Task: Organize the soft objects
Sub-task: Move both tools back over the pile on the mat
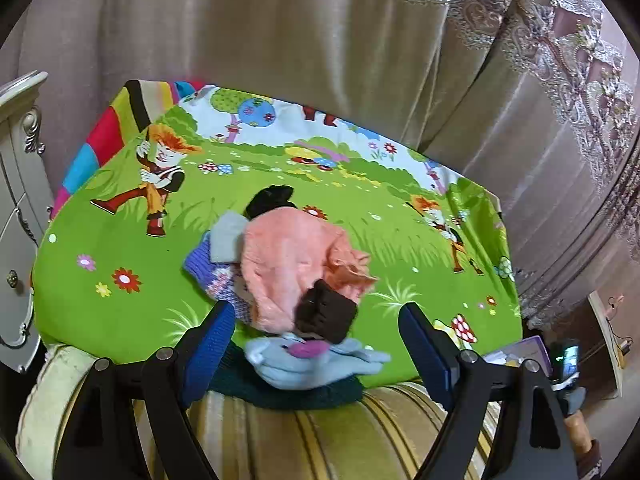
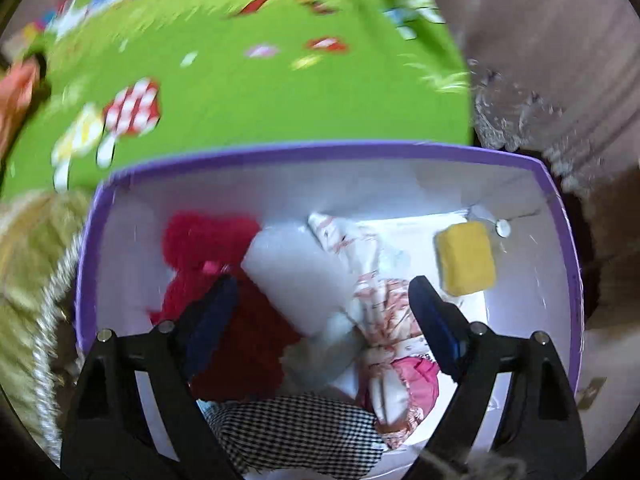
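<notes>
A heap of soft things lies on the green cartoon cloth (image 1: pixel 120 320): a pink fuzzy piece (image 1: pixel 288 260), a dark brown piece (image 1: pixel 326 314), pale blue gloves (image 1: pixel 312 364), a purple knit (image 1: pixel 212 276), a grey piece (image 1: pixel 228 240) and a black one (image 1: pixel 270 198). My left gripper (image 1: pixel 320 318) is open, close over the near side of the heap and touching nothing. My right gripper (image 2: pixel 322 284) is open over a purple-rimmed white box (image 2: pixel 280 152). The box holds a red fuzzy item (image 2: pixel 200 240), a white item (image 2: pixel 292 276), a printed cloth (image 2: pixel 380 292), a yellow sponge (image 2: pixel 466 258) and a checked cloth (image 2: pixel 300 428).
A dark teal knit (image 1: pixel 280 394) hangs at the cloth's near edge over a striped gold cushion (image 1: pixel 320 440). Curtains (image 1: pixel 320 40) hang behind. A white cabinet (image 1: pixel 20 200) stands at the left. The purple box (image 1: pixel 528 350) shows at the right edge of the cloth.
</notes>
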The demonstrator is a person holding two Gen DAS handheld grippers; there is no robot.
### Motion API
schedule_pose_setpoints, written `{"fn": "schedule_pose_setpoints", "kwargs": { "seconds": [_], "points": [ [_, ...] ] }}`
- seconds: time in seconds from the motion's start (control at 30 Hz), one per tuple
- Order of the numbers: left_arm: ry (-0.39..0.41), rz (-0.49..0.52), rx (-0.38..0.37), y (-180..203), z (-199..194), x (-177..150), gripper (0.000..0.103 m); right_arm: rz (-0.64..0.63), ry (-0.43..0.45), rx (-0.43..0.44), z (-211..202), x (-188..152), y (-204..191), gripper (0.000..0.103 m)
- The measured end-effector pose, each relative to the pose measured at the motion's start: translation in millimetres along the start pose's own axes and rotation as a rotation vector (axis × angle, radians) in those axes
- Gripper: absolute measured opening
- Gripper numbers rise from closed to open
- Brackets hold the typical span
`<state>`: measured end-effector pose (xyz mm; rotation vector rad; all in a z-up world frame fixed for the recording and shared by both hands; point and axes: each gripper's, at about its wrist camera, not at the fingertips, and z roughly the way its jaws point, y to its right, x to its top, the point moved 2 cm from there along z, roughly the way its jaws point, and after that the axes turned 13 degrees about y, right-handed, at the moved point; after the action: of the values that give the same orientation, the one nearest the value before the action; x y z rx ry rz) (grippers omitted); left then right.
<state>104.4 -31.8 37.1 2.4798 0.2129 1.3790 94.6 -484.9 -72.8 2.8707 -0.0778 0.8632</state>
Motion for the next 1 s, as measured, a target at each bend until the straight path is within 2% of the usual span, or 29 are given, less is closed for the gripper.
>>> {"fn": "schedule_pose_setpoints", "kwargs": {
  "seconds": [0.1, 0.2, 0.4, 0.53, 0.67, 0.87, 1.0],
  "points": [
    [-0.008, -0.011, 0.015, -8, 5, 2, 0.085, 0.033, 0.035, -0.043, -12, 5, 15, 0.089],
    [-0.02, -0.028, 0.038, -19, 9, 3, 0.085, 0.067, 0.075, -0.022, -28, 11, 20, 0.089],
    [-0.045, -0.04, 0.044, -36, 12, 2, 0.084, 0.078, 0.182, 0.051, -62, 37, -5, 0.089],
    [-0.055, -0.045, 0.042, -47, 12, 3, 0.084, 0.041, 0.231, 0.111, -80, 57, -41, 0.089],
    [-0.073, -0.062, 0.067, -62, 13, 3, 0.084, 0.002, 0.257, 0.211, -93, 74, -79, 0.089],
    [-0.088, -0.112, 0.086, -82, 14, 2, 0.084, -0.101, 0.256, 0.362, -100, 89, -156, 0.089],
    [-0.084, -0.129, 0.091, -91, 14, 4, 0.084, -0.123, 0.229, 0.462, -101, 96, -205, 0.089]
  ]
}}
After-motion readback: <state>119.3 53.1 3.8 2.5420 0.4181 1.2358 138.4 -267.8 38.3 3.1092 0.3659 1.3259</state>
